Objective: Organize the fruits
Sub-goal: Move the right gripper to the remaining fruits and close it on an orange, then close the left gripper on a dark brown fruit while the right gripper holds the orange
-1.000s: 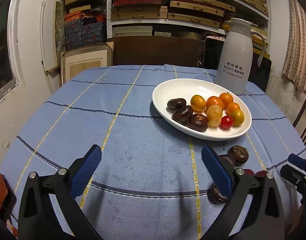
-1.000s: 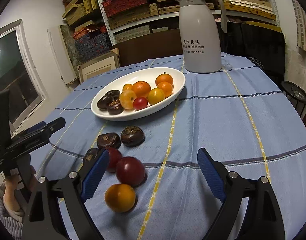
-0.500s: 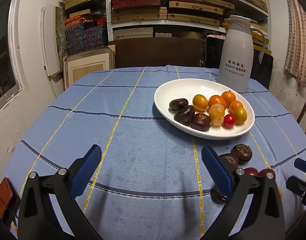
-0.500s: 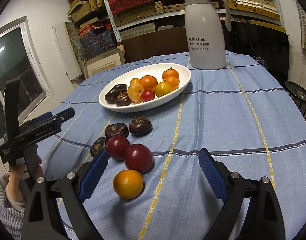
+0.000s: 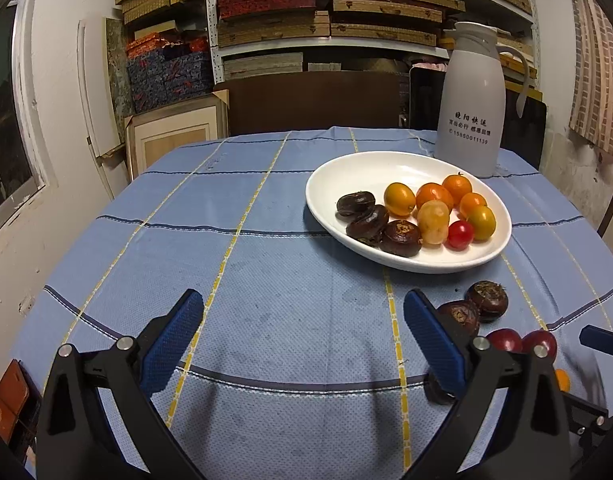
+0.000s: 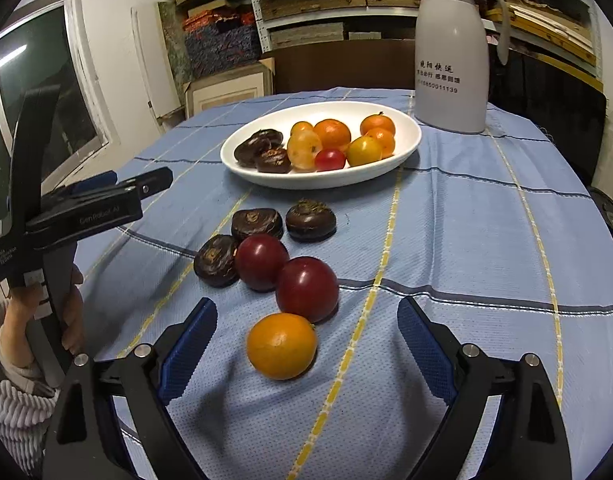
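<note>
We hold both claws wide open with nothing gripped. Our right claw (image 6: 306,340) hangs over the desk (image 6: 466,240), the loose orange fruit (image 6: 281,345) lying between its fingers, apart from both. Beyond it lie two dark red fruits (image 6: 306,289) and three water chestnuts (image 6: 310,219). Our left claw (image 5: 302,332) hovers over bare cloth. The white plate (image 5: 346,172) already carries more fruit.

You have a white thermos jug (image 6: 452,56) standing upright on the blue checked tablecloth (image 5: 234,240) at the far edge of the surface, with shelves of stacked boxes (image 5: 330,8) behind it.
</note>
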`<state>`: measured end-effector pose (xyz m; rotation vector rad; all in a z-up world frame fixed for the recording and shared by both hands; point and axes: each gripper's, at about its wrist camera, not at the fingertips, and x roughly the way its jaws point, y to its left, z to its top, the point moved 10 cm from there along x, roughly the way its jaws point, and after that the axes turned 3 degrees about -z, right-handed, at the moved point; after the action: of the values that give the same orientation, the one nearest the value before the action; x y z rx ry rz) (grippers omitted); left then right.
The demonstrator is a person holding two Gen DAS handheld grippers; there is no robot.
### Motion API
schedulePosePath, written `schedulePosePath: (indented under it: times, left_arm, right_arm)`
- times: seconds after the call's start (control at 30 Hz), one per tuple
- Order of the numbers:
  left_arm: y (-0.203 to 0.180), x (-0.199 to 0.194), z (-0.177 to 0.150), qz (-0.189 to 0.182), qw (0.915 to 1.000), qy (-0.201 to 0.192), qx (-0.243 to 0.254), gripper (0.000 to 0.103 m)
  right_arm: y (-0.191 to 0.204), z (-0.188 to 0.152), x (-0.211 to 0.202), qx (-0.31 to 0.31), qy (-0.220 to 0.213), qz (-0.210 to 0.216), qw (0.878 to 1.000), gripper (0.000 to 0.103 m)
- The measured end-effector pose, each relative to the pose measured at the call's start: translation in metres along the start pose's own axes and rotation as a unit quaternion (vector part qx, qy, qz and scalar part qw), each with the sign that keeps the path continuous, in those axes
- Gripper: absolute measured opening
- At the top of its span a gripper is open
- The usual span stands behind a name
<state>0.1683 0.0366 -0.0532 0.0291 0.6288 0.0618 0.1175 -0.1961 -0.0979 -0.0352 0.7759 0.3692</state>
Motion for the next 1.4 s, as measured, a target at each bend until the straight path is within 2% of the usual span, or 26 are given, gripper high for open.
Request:
schedulePosePath:
  times: [0.3, 0.5, 0.57, 0.7, 0.83, 0.97, 1.17, 1.3, 1.4]
  left_arm:
    - [-0.001, 0.0, 0.0, 0.002, 1.0, 0.0, 0.003, 0.098]
    - [-0.002, 0.001, -0.002, 0.003, 1.0, 0.002, 0.006, 0.098]
    - [-0.002, 0.002, -0.002, 0.003, 1.0, 0.003, 0.008, 0.098]
    - [-0.003, 0.002, -0.003, 0.003, 0.9999, 0.005, 0.01, 0.098]
    - [-0.006, 0.003, -0.003, -0.003, 0.9999, 0.01, 0.014, 0.098]
    - [-0.015, 0.004, -0.006, -0.026, 0.9993, 0.015, 0.024, 0.098]
    - [-0.054, 0.008, -0.019, -0.074, 0.9931, 0.036, 0.084, 0.098]
    - [-0.072, 0.018, -0.035, -0.066, 0.9872, 0.061, 0.132, 0.099]
    - [-0.071, 0.019, -0.036, -0.081, 0.9871, 0.069, 0.119, 0.099]
  right_arm:
    - [0.004, -0.006, 0.009, -0.009, 0.026, 0.003, 1.0, 0.083]
    - [0.008, -0.013, 0.02, -0.014, 0.054, 0.007, 0.998, 0.059]
    - [0.008, -0.014, 0.022, -0.015, 0.057, 0.01, 0.998, 0.055]
    - [0.013, -0.012, 0.02, -0.023, 0.051, 0.014, 0.998, 0.039]
    - [0.006, -0.008, 0.015, -0.003, 0.041, 0.022, 0.999, 0.038]
    - [-0.014, 0.0, 0.004, 0.049, 0.014, 0.026, 0.998, 0.038]
    - [-0.046, 0.009, -0.007, 0.112, -0.018, 0.012, 0.993, 0.038]
    - [-0.048, 0.009, -0.006, 0.118, -0.018, 0.016, 0.993, 0.038]
    - [-0.047, 0.008, -0.007, 0.116, -0.018, 0.018, 0.993, 0.038]
